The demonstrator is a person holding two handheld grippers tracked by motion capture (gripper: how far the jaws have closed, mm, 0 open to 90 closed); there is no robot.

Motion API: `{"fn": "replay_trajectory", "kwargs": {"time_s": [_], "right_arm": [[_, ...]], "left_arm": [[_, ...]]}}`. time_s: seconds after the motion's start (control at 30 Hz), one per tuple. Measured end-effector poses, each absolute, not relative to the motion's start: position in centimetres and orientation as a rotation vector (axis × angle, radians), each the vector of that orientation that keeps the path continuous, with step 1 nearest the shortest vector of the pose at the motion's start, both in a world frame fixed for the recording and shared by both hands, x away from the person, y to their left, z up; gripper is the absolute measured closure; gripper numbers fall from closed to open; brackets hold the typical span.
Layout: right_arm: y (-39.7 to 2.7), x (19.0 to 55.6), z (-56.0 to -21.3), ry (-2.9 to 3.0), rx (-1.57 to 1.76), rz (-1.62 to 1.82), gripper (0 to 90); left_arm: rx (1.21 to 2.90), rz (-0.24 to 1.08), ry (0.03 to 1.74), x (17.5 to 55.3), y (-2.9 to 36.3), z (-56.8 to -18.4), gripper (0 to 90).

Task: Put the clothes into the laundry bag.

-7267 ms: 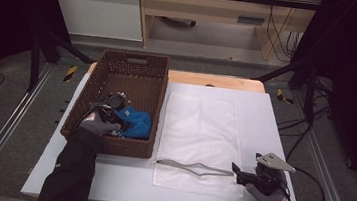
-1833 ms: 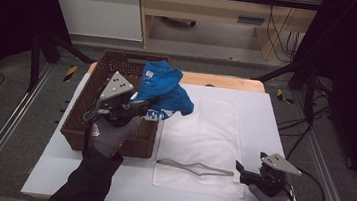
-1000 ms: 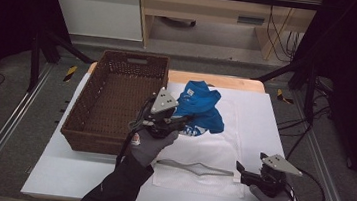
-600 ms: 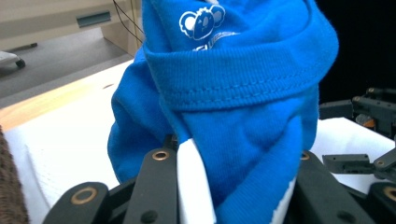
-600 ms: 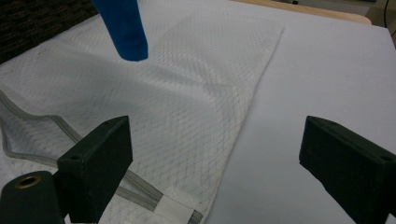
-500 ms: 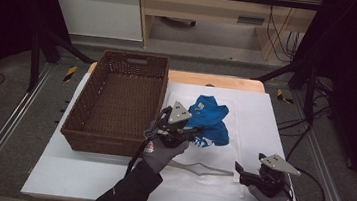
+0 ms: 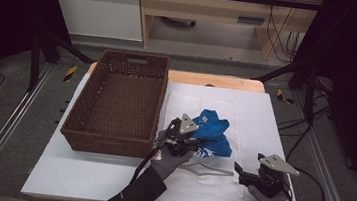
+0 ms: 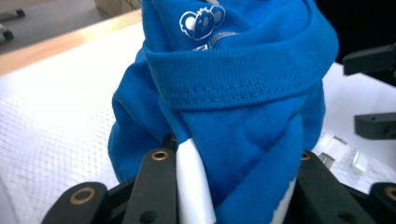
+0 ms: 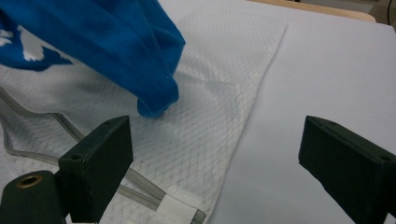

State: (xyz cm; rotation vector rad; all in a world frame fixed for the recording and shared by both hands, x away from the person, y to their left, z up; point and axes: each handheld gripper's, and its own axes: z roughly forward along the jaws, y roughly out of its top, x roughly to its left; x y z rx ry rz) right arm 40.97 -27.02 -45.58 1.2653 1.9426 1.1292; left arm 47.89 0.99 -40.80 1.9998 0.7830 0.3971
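Observation:
A crumpled blue shirt (image 7: 212, 129) with a white koala print rests on a white mesh bag (image 7: 186, 106) spread over the table. My left gripper (image 7: 197, 143) is shut on the near side of the shirt (image 8: 233, 93), its black jaws pressed into the bunched fabric (image 8: 233, 158). My right gripper (image 7: 237, 173) rests at the bag's near right corner, open with nothing between its jaws (image 9: 217, 144). Just beyond those jaws lie a fold of the shirt (image 9: 116, 42) and the bag's mesh (image 9: 196, 116) with its grey zipper (image 9: 140, 184).
A brown wicker basket (image 7: 111, 144) stands at the left of the white table top, right beside the bag. A wooden table edge (image 7: 219, 80) runs along the back. Bare white surface lies right of the bag and along the front edge.
My left gripper has carried the blue shirt out of the basket, rightward and down onto the mesh bag. The right gripper has stayed where it was, open.

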Motion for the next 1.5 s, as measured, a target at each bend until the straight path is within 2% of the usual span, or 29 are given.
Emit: {"fn": "replay_trajectory", "kwargs": {"time_s": [0.27,0.53,0.77,0.97,1.1,1.27,1.4,1.5], "right_arm": [[-27.1,41.0,-45.7,1.935,1.285,1.127,11.5],[-27.1,41.1,-45.8,1.938,1.286,1.122,12.4],[-27.1,41.1,-45.8,1.937,1.291,1.123,12.5],[-26.9,41.1,-45.8,1.938,1.284,1.123,12.5],[-26.8,41.1,-45.7,1.935,1.287,1.125,12.5],[-26.4,41.1,-45.2,1.929,1.277,1.135,12.4],[-25.9,41.2,-45.0,1.936,1.268,1.144,12.1],[-25.4,41.2,-44.9,1.946,1.258,1.145,11.9]], "left_arm": [[2.046,0.392,0.804,48.5,-0.1,-43.0,66.1],[2.083,0.353,0.825,49.2,-0.9,-45.0,60.3],[2.111,0.329,0.849,49.6,-1.0,-46.0,51.9],[2.108,0.328,0.837,49.2,-0.6,-45.5,35.1],[2.059,0.315,0.821,48.8,0.5,-43.9,33.4],[2.044,0.363,0.79,47.3,2.2,-41.9,35.8],[2.054,0.402,0.777,46.3,2.9,-41.7,38.7],[2.066,0.435,0.773,45.5,3.6,-42.0,37.6]]}}
